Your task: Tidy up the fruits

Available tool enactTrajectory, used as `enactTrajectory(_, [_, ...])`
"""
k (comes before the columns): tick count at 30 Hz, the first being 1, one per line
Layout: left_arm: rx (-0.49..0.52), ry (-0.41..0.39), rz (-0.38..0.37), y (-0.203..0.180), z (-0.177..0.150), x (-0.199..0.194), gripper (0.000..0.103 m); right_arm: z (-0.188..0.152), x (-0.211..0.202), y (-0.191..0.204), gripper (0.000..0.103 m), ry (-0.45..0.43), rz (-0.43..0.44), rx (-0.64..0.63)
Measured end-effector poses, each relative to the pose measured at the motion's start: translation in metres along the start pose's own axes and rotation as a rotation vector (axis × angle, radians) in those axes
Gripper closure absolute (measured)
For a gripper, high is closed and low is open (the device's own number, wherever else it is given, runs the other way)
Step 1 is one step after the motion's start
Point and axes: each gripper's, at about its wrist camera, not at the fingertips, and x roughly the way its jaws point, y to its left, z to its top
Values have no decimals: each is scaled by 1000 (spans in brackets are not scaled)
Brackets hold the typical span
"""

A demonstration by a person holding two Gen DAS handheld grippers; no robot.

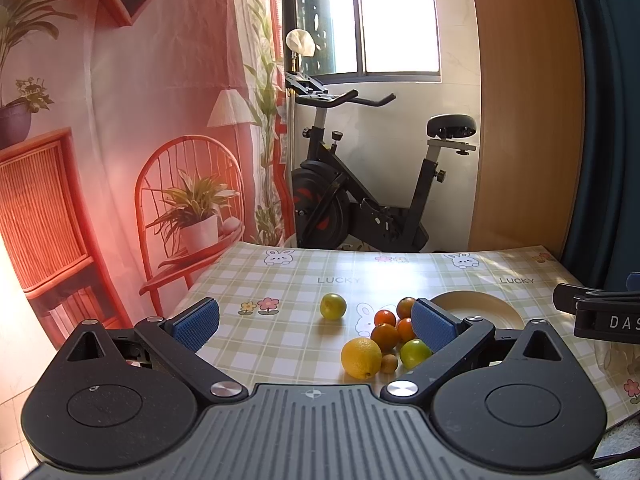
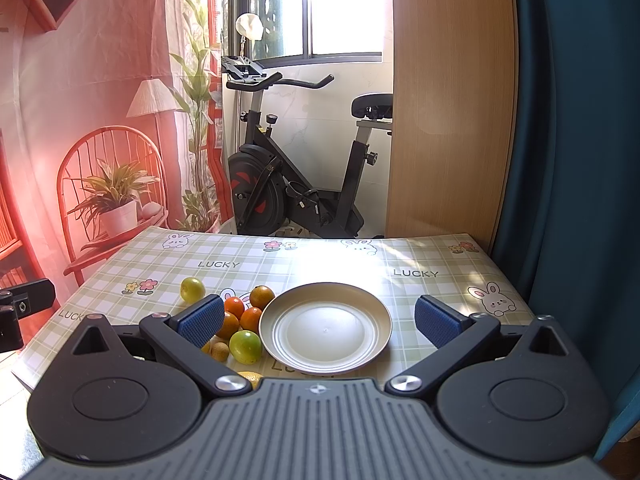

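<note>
Fruits (image 2: 236, 326) lie clustered on the table (image 2: 420, 256), touching the empty plate (image 2: 324, 292). Round, firm, smooth; likely to roll, so grip across the widest part. Left hand-held gripper (image 1: 316, 326) and right hand-held gripper (image 2: 320, 320) both spread wide, holding nothing.

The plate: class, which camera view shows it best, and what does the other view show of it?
The right wrist view: the whole plate lies in full between the open fingers, empty. In the left wrist view only part of the plate shows, cut off by a blue finger pad.
</note>
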Motion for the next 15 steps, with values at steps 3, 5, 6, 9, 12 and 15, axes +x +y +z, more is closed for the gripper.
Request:
enactTrajectory(3, [-3,2,0,1,0,0,0,0,0,0,0,0,0,0])
enactTrajectory(5, [-5,3,-2,2,0,0,0,0,0,0,0,0,0,-1])
enactTrajectory(6, [-5,3,-1,2,0,0,0,0,0,0,0,0,0,-1])
enactTrajectory(9, [-7,3,0,1,-1,0,0,0,0,0,0,0,-1,-1])
enactTrajectory(12, [-8,4,0,2,0,0,0,0,0,0,0,-1,-1,-1])
enactTrajectory(15, [-10,4,0,2,-1,0,0,0,0,0,0,0,-1,-1])
